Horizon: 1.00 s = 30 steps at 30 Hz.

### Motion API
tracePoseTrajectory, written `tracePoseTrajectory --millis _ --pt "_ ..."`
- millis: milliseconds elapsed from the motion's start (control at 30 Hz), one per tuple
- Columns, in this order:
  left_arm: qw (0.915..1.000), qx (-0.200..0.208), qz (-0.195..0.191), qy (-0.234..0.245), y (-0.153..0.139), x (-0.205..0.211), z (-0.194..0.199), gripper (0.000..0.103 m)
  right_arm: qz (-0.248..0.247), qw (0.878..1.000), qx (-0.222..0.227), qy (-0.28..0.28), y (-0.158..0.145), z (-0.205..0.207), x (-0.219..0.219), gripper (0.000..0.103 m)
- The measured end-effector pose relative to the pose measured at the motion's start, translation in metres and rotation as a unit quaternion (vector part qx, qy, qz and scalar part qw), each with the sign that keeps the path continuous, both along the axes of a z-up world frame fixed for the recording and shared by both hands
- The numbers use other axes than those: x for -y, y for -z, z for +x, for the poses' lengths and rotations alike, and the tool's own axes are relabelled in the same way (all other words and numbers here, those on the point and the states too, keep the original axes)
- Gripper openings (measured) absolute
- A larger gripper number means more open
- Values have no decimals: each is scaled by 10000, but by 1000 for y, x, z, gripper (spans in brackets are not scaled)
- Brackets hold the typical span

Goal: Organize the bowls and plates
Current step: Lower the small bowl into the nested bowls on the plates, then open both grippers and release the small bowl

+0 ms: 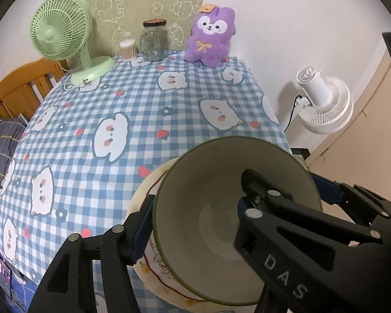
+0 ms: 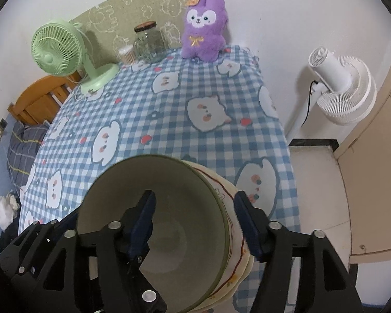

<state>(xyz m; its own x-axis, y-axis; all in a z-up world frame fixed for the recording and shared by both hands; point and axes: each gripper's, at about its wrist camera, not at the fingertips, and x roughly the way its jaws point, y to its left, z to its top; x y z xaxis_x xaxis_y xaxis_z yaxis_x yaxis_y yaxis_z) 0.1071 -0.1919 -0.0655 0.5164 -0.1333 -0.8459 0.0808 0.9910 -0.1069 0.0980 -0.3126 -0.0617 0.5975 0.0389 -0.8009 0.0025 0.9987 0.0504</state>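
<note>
The green-rimmed bowl (image 1: 221, 224) (image 2: 164, 224) sits tilted over a cream plate (image 1: 153, 268) (image 2: 237, 255) with red line drawings, at the near edge of the checked surface (image 1: 143, 120) (image 2: 169, 120). The bowl looks empty inside. The left claw (image 1: 193, 214) straddles its rim, one finger outside the wall and the other inside, spread wide with the wall between them; the right claw (image 2: 195, 224) does the same from the other side. Whether either truly pinches the wall, I cannot tell. At the far edge stand a lidded glass jar (image 1: 153, 41) (image 2: 147, 43), contents unclear, a tub of cotton swabs (image 1: 127, 49), a green fan (image 1: 62, 36) and a purple plush (image 1: 211, 36).
</note>
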Motion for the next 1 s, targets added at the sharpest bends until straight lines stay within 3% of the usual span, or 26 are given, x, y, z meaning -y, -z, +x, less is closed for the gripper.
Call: tracePoseTrajectory --millis 433,767,1000 --pt "9990 416 77 138 -33 -24 -19 72 -251 9987 425 154 -34 -22 -30 88" --pt "9970 638 122 425 -53 -64 -43 76 -263 9963 644 498 -51 -53 -71 92" --pt "9950 783 143 602 -63 -95 -60 85 -229 9938 766 778 -56 -73 -97 93"
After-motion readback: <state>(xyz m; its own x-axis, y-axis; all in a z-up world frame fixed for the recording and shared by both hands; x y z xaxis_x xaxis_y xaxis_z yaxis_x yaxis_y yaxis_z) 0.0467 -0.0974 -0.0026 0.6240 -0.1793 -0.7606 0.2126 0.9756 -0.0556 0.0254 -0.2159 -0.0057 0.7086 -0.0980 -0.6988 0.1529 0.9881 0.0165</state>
